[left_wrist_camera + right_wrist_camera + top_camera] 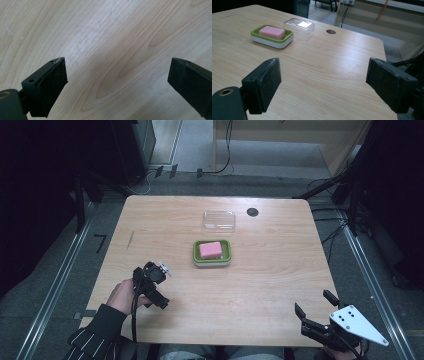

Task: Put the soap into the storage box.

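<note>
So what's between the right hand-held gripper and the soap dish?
Nothing: bare wooden table runs from the right hand-held gripper to the soap dish, as the right gripper view shows.

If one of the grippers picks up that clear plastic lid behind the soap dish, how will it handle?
The clear lid looks thin and hollow, so it is probably very light and may flex if squeezed. Its glossy surface could slip between the pads. Lying flat on the table, it should slide rather than roll or tip.
</note>
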The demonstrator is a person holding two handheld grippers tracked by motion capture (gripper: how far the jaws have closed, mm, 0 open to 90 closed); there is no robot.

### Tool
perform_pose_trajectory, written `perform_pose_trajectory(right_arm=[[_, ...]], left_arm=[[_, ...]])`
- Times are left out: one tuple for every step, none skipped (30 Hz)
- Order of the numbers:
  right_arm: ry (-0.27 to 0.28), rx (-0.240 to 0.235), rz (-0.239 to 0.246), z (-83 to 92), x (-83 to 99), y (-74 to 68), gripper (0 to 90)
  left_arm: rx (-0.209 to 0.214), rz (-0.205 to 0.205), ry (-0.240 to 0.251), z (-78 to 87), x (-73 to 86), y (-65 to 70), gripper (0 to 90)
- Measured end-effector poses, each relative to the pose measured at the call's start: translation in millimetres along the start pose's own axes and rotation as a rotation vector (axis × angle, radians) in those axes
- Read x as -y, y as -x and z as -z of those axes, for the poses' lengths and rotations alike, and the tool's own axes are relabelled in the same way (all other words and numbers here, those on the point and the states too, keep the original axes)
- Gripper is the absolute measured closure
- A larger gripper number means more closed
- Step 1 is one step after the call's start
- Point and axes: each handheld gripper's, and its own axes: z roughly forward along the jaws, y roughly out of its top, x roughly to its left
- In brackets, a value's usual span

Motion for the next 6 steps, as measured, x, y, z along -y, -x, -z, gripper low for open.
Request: perform_pose_trajectory(right_arm=[[0.000, 0.000, 0.000, -0.1, 0.0, 0.0, 12.9], [0.000, 0.000, 0.000, -0.2, 0.0, 0.1, 12.9], [0.001, -0.001, -0.001, -0.4, 0.0, 0.2, 12.9], [0.001, -0.001, -0.002, -0.5, 0.0, 0.3, 12.9], [0.001, -0.002, -0.001, -0.6, 0.0, 0.5, 12.9], [0.001, -0.003, -0.002, -0.8, 0.0, 0.6, 12.9]], left_arm=[[0.001, 0.006, 0.006, -0.4, 1.0, -1.1, 2.7], [0.001, 0.009, 0.000, -0.9, 1.7, -2.2, 2.7], [0.004, 0.012, 0.000, -2.3, 2.1, -2.6, 2.7], [0.006, 0.015, -0.001, -4.3, 2.4, -3.0, 2.7], [0.010, 0.015, -0.009, -5.5, 2.3, -3.7, 2.7], [0.012, 0.012, -0.012, -6.5, 2.4, -4.1, 2.7]])
